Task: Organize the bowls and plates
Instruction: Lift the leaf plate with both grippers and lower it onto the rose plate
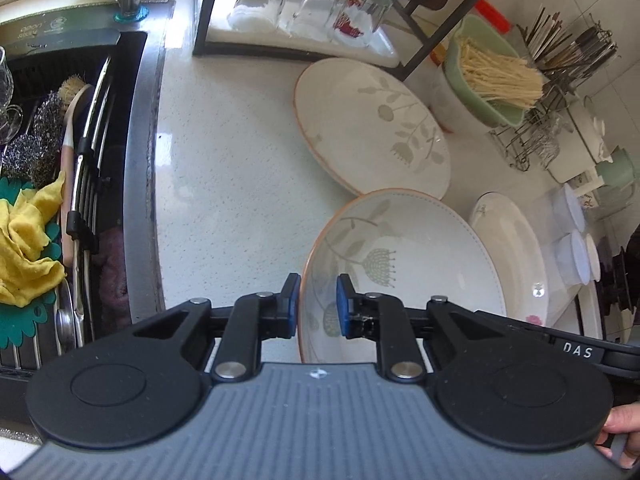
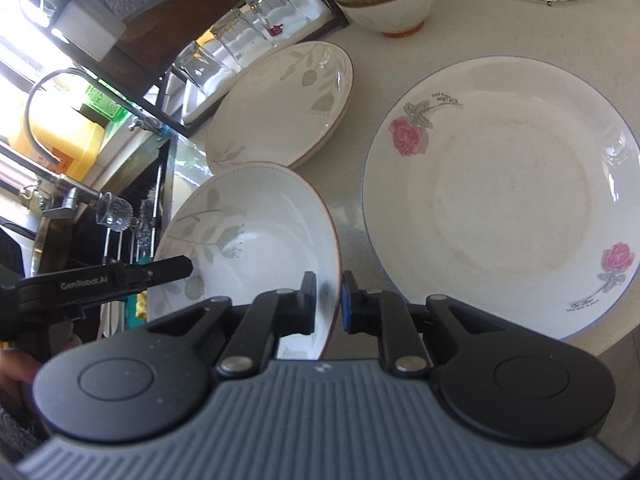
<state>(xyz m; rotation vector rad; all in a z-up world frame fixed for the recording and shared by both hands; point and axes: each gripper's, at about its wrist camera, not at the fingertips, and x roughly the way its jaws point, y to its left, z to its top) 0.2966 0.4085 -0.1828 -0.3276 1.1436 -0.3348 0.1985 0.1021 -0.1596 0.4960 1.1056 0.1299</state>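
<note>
Both grippers hold one white bowl with grey leaf print and an orange rim (image 1: 400, 264) (image 2: 256, 236), tilted above the counter. My left gripper (image 1: 317, 306) is shut on its left rim. My right gripper (image 2: 329, 302) is shut on its right rim; the left gripper also shows in the right wrist view (image 2: 160, 270). A matching leaf-print plate (image 1: 372, 128) (image 2: 280, 100) lies farther back on the counter. A large white plate with pink roses (image 2: 500, 200) (image 1: 516, 256) lies to the right of the bowl.
A sink (image 1: 60, 184) with a yellow cloth, scourers and a rack lies left. Upturned glasses (image 1: 312, 4) stand under a dark shelf frame at the back. A green bowl of noodles (image 1: 492, 76) and a wire utensil rack (image 1: 560, 92) stand back right. Plastic containers (image 1: 576, 240) stand at the far right.
</note>
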